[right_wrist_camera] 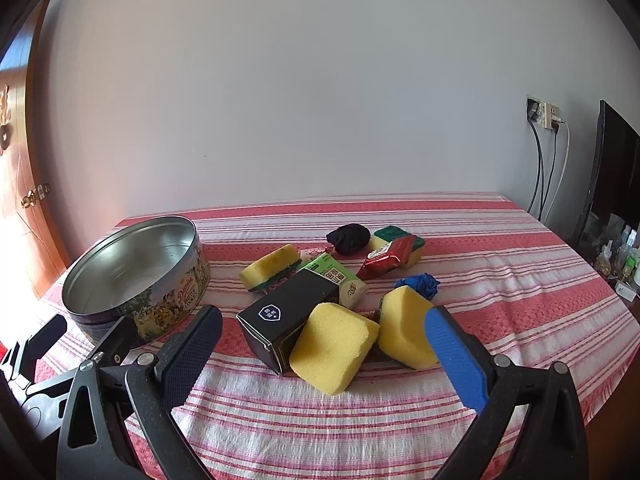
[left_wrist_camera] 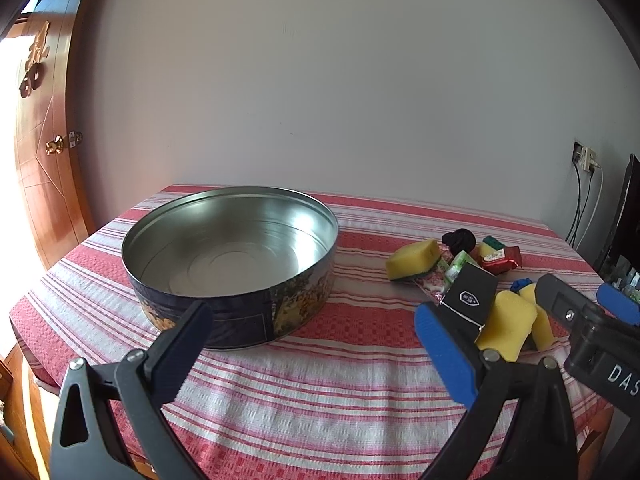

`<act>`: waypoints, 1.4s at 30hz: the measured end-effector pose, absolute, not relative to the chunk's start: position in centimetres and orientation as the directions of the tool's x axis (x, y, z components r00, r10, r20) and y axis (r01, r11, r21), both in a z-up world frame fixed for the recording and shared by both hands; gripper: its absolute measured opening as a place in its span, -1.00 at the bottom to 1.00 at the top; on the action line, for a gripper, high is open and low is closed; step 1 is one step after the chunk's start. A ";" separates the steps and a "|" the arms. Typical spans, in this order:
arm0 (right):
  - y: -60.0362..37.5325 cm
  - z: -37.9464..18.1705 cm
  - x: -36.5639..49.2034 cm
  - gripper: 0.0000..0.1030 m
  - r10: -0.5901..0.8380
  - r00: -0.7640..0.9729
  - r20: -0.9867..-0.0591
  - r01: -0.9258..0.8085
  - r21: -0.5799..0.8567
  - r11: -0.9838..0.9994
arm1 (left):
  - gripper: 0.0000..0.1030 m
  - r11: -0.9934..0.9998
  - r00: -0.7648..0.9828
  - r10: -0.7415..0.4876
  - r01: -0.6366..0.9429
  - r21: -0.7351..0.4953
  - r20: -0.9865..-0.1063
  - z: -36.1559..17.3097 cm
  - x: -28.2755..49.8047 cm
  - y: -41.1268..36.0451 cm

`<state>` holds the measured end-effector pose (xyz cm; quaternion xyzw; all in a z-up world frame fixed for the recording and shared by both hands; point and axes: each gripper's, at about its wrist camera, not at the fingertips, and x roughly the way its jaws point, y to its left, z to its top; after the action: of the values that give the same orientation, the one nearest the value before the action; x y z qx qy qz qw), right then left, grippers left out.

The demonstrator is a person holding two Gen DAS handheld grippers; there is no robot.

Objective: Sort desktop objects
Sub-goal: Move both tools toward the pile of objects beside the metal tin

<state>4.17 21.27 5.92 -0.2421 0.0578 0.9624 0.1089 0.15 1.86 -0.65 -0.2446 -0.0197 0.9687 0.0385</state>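
An empty round cookie tin (left_wrist_camera: pixel 230 264) stands on the striped tablecloth, left of a pile of objects; it also shows in the right wrist view (right_wrist_camera: pixel 136 276). The pile holds a black box (right_wrist_camera: pixel 286 318), yellow sponges (right_wrist_camera: pixel 334 346) (right_wrist_camera: pixel 404 328) (right_wrist_camera: pixel 272 266), a green carton (right_wrist_camera: pixel 340 278), a red packet (right_wrist_camera: pixel 386 264), a black lump (right_wrist_camera: pixel 348 238) and a blue crumpled thing (right_wrist_camera: pixel 420 284). My left gripper (left_wrist_camera: pixel 312 344) is open and empty, just in front of the tin. My right gripper (right_wrist_camera: pixel 324 350) is open and empty, with its fingers on either side of the nearest sponges and black box.
The table (right_wrist_camera: pixel 520 280) is covered by a red and white striped cloth and stands against a white wall. A wooden door (left_wrist_camera: pixel 44 140) is at the left. Cables and a socket (right_wrist_camera: pixel 548 120) hang at the right, beside a dark screen and small bottles (right_wrist_camera: pixel 616 256).
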 end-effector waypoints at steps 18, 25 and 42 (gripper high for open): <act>22.6 5.5 3.9 0.99 0.201 -0.846 -0.494 -0.267 0.068 -0.961 | 0.99 -0.992 -0.864 0.122 -0.123 -0.031 -0.488 -1.4 0.0 3.5; 22.7 5.4 3.9 0.99 0.216 -0.842 -0.495 -0.277 0.052 -0.960 | 0.99 -0.989 -0.851 0.142 -0.147 -0.030 -0.505 -1.9 -0.1 4.6; 28.3 3.8 4.0 0.99 0.322 -0.784 -0.530 -0.392 0.021 -0.920 | 0.99 -0.968 -0.781 0.218 -0.248 -0.030 -0.585 -4.1 -1.8 8.3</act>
<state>4.03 28.30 3.84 -0.2683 0.0651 0.9423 0.1892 -1.76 8.30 -4.12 -0.3067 0.0243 0.9434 0.1235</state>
